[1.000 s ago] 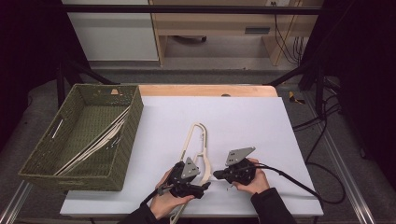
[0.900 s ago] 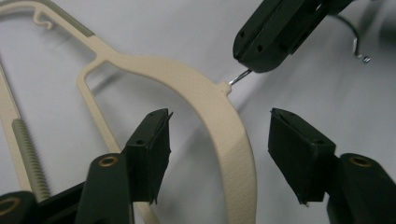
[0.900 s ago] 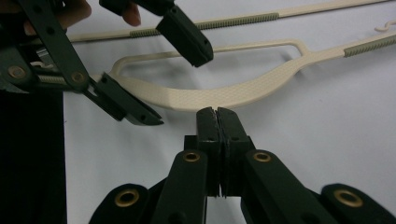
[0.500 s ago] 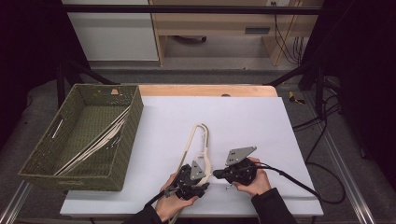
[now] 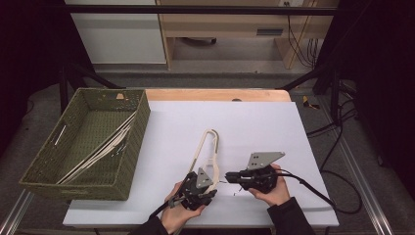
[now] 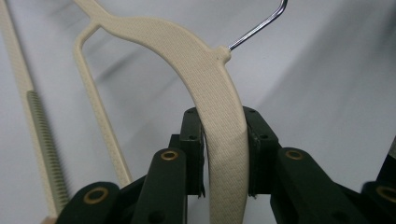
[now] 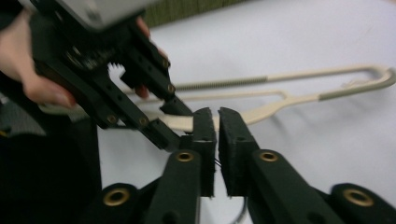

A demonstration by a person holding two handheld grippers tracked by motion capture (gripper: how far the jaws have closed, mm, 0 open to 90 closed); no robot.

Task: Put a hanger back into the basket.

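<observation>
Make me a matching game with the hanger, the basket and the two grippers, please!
Things:
1. hanger
2. basket
3. left gripper
4. right gripper

Places or states:
A. green, at the table's left side, hangers inside
B. clamped on the cream arm
C. cream, lying on the white table
D. pads a slit apart, around the thin metal hook

Pairs: 1-C, 2-A, 3-B, 4-D
</observation>
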